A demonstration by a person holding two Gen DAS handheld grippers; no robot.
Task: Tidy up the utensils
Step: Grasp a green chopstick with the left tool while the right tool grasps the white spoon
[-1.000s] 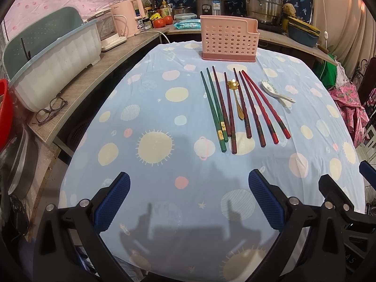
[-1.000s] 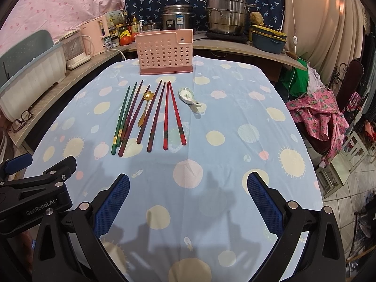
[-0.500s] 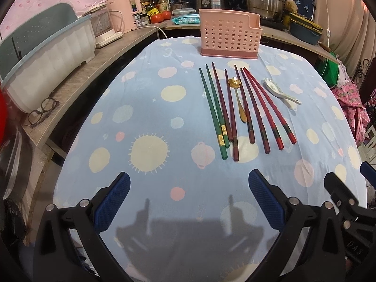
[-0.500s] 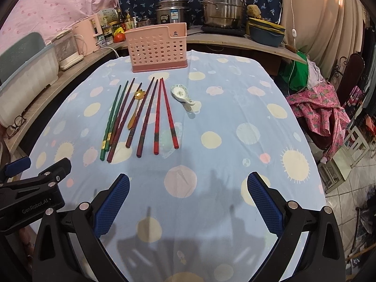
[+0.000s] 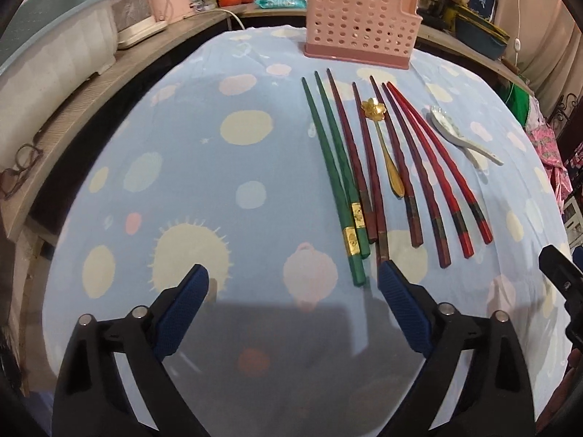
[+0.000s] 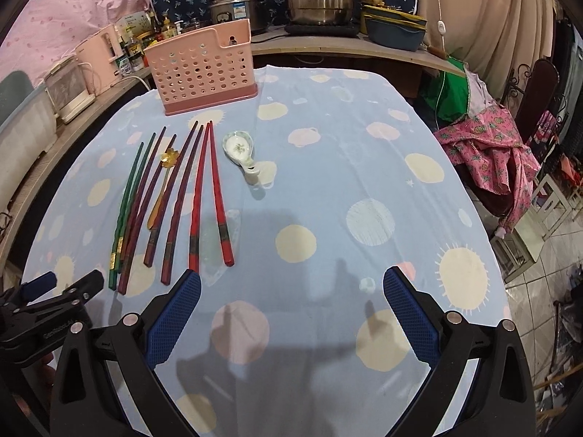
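Approach is what we record: over the last second both grippers have come forward and down toward the near ends of the utensils on the surface [image 5: 182, 116]. On the left, the left gripper [image 5: 293, 293] is beginning to close with nothing between its jaws, its right pad beside the green chopsticks [image 5: 335, 178]. On the right, the right gripper [image 6: 291, 300] is released and empty beside the red chopsticks [image 6: 209, 196]; nothing is yet in the pink holder [image 6: 204, 69].

One readable mark

The left tool [image 6: 54, 291], seen at the lower left of the right wrist view, carries white lettering that reads roughly "GenRobot.AI"; labels on the bottles and pots behind are too blurred.
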